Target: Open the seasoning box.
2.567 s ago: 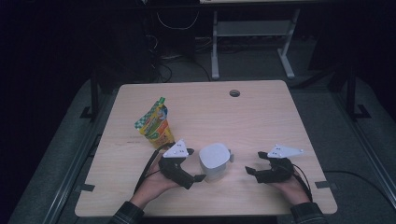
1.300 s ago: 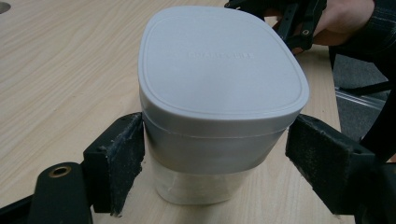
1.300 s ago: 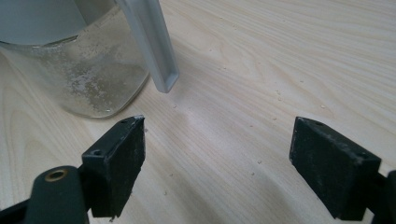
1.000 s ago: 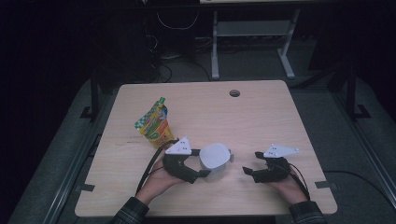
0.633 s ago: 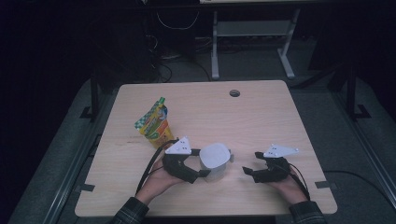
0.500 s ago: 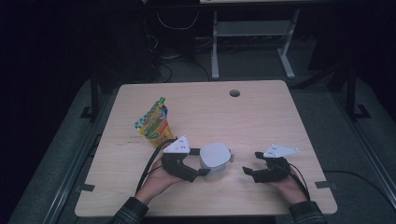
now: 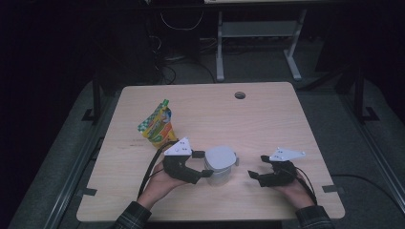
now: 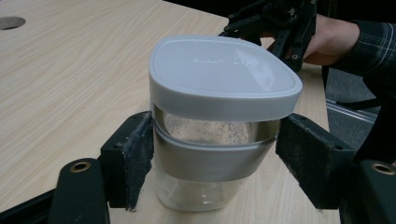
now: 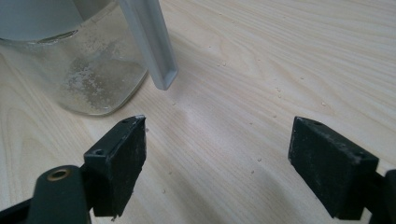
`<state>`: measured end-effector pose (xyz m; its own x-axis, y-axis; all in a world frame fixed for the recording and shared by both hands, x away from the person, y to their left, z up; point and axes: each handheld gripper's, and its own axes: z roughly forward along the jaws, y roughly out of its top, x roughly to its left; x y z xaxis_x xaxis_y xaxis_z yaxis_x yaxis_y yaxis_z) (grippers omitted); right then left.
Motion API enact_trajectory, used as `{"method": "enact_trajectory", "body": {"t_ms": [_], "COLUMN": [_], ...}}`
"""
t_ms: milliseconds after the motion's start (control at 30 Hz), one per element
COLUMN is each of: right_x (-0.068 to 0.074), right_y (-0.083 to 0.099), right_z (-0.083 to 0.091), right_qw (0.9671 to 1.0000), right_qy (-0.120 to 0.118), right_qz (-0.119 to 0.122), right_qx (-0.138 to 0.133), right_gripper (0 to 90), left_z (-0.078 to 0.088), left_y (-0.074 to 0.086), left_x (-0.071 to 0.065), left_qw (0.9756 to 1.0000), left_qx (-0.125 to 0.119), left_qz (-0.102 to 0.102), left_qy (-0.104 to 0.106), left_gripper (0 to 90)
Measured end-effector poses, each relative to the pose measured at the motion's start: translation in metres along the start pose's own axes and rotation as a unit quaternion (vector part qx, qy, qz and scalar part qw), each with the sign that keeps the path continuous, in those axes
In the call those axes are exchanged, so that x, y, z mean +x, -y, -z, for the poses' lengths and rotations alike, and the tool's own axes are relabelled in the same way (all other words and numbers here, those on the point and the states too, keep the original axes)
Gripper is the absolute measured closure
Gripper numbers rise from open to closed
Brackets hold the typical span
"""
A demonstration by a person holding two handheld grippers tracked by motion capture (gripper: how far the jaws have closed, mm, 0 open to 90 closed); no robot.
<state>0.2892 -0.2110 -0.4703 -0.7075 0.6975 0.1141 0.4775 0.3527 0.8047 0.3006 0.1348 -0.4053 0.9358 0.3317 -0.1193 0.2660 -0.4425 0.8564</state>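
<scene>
Pretty dim room overall. Light wood table [image 7: 267, 119] with rounded corners and a small round cable hole [image 7: 239, 95] near the far edge. Dark grey carpet floor [image 7: 57, 162] all round, a pale metal desk frame [image 7: 258, 43] behind, and loose cables [image 7: 176, 52] on the floor there.

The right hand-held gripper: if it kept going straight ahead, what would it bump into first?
Probably the glass jar. The right hand-held gripper points open toward it across bare table, though the jar sits slightly off to one side, so it might just graze it.

Clear jar [image 7: 219, 169] (grey lid [image 8: 223, 74] on) stands upright near table's front edge.
</scene>
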Motion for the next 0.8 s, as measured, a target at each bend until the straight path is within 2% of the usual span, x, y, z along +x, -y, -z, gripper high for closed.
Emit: {"method": "enact_trajectory", "body": {"t_ms": [467, 567, 800], "right_x": [0.000, 0.000, 0.000], "right_y": [0.000, 0.000, 0.000], "right_z": [0.000, -0.001, -0.001], "right_qw": [1.0000, 1.0000, 1.0000], "right_qy": [0.001, 0.001, 0.001], "right_qz": [0.000, 0.000, 0.001], "right_qx": [0.001, 0.001, 0.002], "right_gripper": [18.6, 18.6, 18.7], "left_z": [0.008, 0.009, 0.013], "left_y": [-0.005, -0.005, -0.006], "left_x": [-0.002, -0.002, -0.001], "left_qw": [0.9999, 0.9998, 0.9999], "left_qx": [-0.003, -0.003, -0.005], "left_qz": [-0.011, -0.015, -0.012], "left_qy": [-0.006, -0.008, -0.009], "left_gripper": [37.1, 41.5, 54.5]}}
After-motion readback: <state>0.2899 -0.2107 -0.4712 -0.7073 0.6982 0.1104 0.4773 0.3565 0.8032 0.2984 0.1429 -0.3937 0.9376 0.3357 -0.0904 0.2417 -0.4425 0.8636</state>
